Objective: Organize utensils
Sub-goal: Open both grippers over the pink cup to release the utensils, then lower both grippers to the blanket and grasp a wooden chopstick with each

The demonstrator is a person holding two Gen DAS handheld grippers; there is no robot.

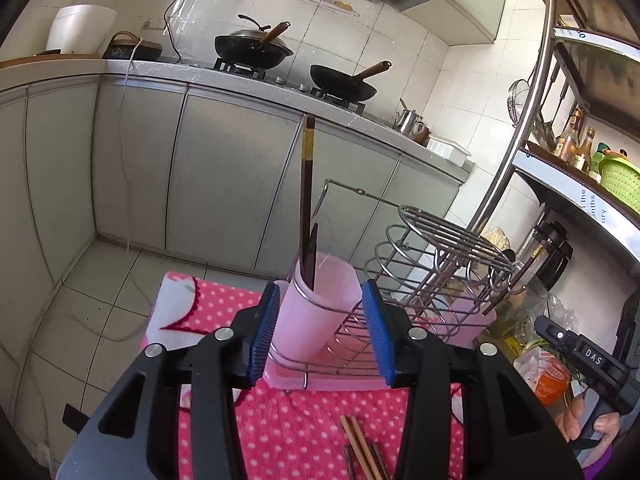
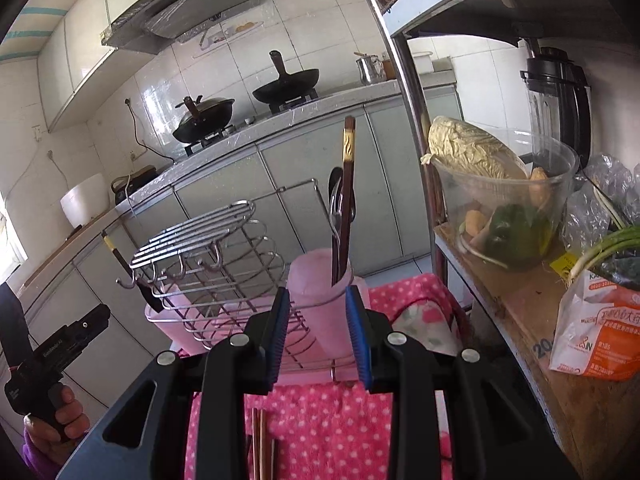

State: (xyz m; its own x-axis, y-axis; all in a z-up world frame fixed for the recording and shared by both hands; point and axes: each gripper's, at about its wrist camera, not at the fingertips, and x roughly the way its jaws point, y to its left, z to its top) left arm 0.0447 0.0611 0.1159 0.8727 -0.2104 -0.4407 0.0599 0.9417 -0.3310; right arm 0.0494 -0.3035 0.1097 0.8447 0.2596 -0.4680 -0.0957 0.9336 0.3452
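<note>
A pink utensil cup (image 1: 320, 304) stands in a wire rack (image 1: 432, 264) on a pink tray. A dark chopstick (image 1: 307, 184) with a gold band and a dark spoon handle stand upright in the cup. My left gripper (image 1: 320, 332) is open and empty, its blue pads on either side of the cup in the picture. Several brown chopsticks (image 1: 362, 452) lie on the pink dotted cloth (image 1: 296, 432) below it. In the right wrist view my right gripper (image 2: 318, 332) is open and empty before the cup (image 2: 320, 300), with the chopstick (image 2: 348, 184) and loose chopsticks (image 2: 260, 444) below.
A shelf at the right holds a bowl of cabbage and vegetables (image 2: 500, 200), a bag (image 2: 596, 332) and a blender jug (image 2: 560, 96). Across the floor, a counter carries two woks (image 1: 252, 48) and a kettle (image 1: 408, 120). The other gripper's body shows at the left (image 2: 52, 356).
</note>
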